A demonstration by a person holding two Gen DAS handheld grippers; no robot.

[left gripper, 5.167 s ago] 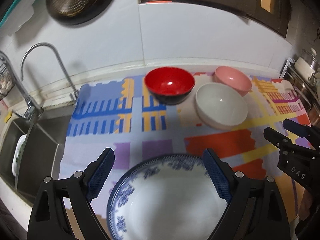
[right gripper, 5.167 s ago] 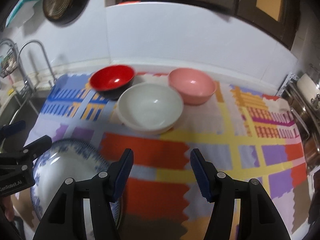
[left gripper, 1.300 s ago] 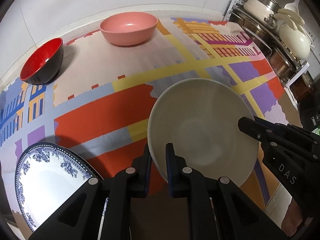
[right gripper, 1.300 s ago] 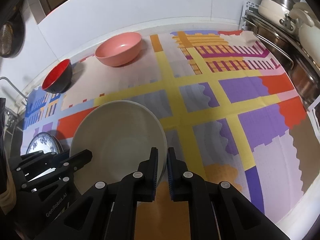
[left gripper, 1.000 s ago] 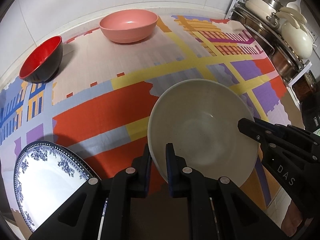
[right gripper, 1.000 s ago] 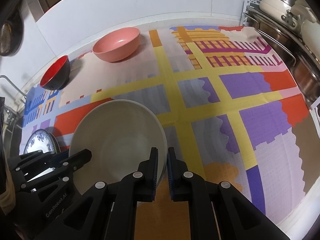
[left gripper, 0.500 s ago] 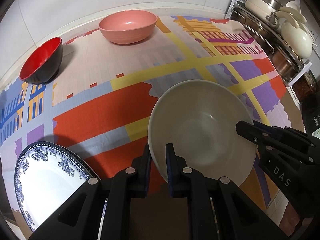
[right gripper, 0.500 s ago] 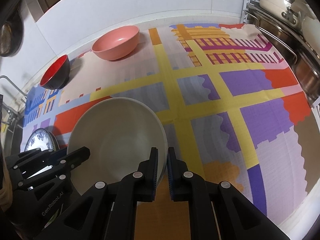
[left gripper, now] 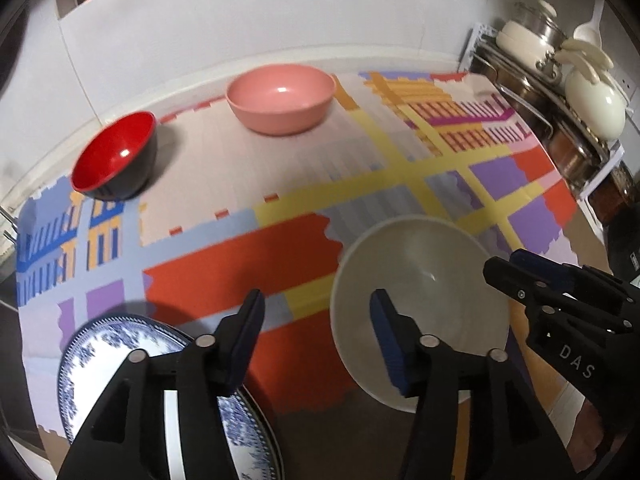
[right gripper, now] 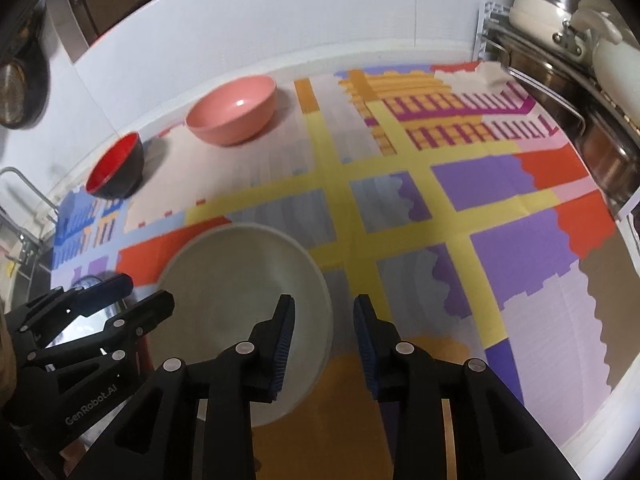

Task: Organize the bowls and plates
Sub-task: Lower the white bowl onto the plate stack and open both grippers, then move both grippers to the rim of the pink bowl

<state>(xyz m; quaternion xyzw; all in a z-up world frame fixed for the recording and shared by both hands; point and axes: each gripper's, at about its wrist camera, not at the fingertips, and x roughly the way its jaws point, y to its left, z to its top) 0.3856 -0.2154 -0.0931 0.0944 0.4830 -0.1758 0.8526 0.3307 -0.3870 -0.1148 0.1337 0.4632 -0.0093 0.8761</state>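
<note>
A large white bowl [left gripper: 420,300] [right gripper: 240,292] rests on the patterned mat near the front edge. My left gripper [left gripper: 316,328] is open, its jaws straddling the bowl's left rim. My right gripper [right gripper: 324,328] is open, its jaws straddling the bowl's right rim. A blue-and-white plate [left gripper: 100,364] lies at the front left, partly under my left gripper. A pink bowl [left gripper: 280,98] [right gripper: 234,110] and a red bowl with a black outside [left gripper: 116,156] [right gripper: 116,168] stand at the back.
The colourful mat [right gripper: 480,200] covers the counter. A rack with pots and a white lidded pot [left gripper: 592,96] stands at the right edge. A sink faucet [right gripper: 24,192] is at the far left. A white wall runs behind.
Both grippers were shut on the white bowl's rim half a second ago and have opened. The bowl now sits on the mat. Both grippers have drawn back slightly.
</note>
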